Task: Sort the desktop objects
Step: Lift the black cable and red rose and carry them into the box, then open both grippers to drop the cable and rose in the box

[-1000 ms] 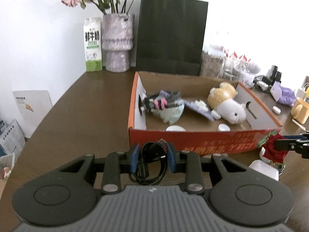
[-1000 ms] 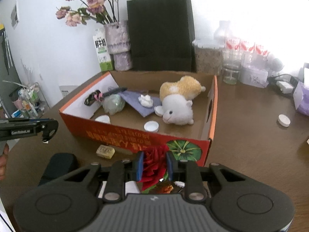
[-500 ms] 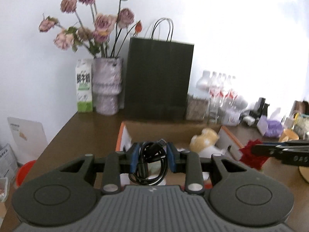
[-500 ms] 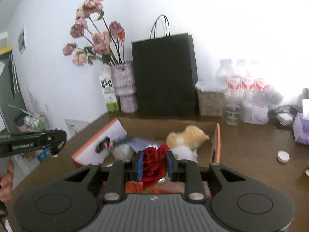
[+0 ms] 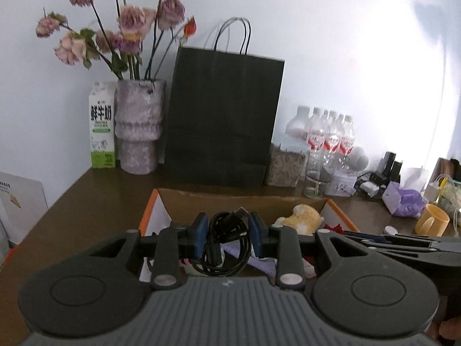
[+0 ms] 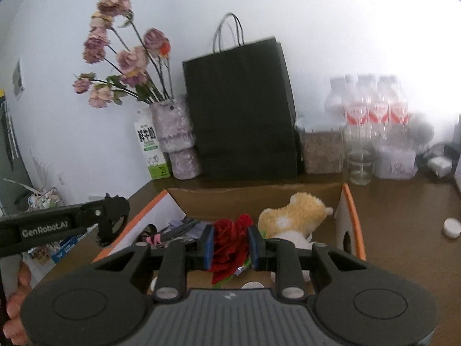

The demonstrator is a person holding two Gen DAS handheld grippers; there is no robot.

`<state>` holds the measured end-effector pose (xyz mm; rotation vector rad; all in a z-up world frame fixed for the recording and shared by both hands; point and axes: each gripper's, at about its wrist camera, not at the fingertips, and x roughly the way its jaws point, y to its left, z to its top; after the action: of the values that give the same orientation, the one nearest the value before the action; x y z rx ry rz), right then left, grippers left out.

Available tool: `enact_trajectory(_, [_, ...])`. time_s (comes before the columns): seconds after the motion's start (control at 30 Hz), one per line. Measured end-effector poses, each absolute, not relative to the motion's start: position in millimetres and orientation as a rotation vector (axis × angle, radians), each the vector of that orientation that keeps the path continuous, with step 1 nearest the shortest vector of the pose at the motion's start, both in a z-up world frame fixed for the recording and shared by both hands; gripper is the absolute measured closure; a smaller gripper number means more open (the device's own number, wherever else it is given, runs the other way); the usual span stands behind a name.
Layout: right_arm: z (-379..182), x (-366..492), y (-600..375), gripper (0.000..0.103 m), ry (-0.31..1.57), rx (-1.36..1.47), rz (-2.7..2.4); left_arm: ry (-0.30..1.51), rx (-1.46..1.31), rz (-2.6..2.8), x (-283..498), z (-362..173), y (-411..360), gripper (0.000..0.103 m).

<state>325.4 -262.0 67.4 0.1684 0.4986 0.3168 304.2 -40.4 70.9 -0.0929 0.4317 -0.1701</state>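
Observation:
My left gripper (image 5: 227, 238) is shut on a coiled black cable (image 5: 223, 248) and hangs above the near left part of the orange cardboard box (image 5: 149, 210). My right gripper (image 6: 230, 243) is shut on a red fabric rose (image 6: 230, 240), held over the same box (image 6: 350, 216). Inside the box lie a yellow-and-white plush toy (image 6: 294, 217), a purple cloth (image 5: 259, 262) and dark items with a pink band (image 6: 154, 239). The other gripper shows at each view's edge: the right one (image 5: 403, 245) and the left one (image 6: 109, 219).
Behind the box stand a black paper bag (image 5: 223, 121), a vase of dried flowers (image 5: 138, 132), a milk carton (image 5: 100, 127), water bottles (image 5: 325, 132), a glass (image 6: 360, 161) and a grain jar (image 6: 321, 152). A yellow mug (image 5: 432, 225), tissue pack (image 5: 403, 201) and white cap (image 6: 451, 227) lie right.
Both grippers rose from table level beside the box front and moved forward over the box, each still gripping its object. The views tilted up toward the wall.

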Motion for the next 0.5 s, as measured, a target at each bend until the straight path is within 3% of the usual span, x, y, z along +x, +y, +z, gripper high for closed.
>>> enact_trajectory(0.5, [28,340,-244,0.08,0.576,0.052,0.294,0.575,0.02,-0.191,333,17,-55,0.071])
